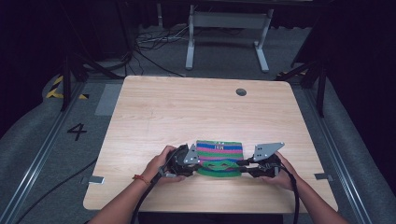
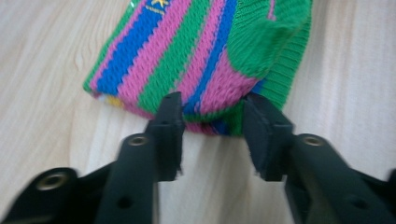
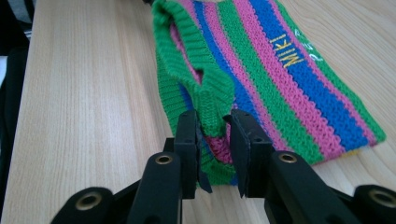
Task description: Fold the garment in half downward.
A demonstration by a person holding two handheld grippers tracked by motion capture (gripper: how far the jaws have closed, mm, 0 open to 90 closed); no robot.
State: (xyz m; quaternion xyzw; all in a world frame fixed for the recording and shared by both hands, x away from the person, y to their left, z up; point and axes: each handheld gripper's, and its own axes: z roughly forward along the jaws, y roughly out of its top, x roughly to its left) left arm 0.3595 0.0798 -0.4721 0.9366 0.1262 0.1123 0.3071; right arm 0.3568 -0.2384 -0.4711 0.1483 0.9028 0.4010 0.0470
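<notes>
L tongs (image 2: 212, 121) are standing part-open, jaws straddling the corner of the knit garment (image 1: 219, 156) w/o pressing. R tongs (image 3: 214, 133) are opening narrowly around its green ribbed hem, fabric between the jaws. Garment is lying flat on the wood-grain table (image 1: 187, 107): chunky striped knit, pink/blue/green.

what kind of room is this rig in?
Likely a lab or data-collection studio: a lone wooden table on grey carpet, dark curtains around it, loose cables on the floor, and a floor marking "4".
</notes>
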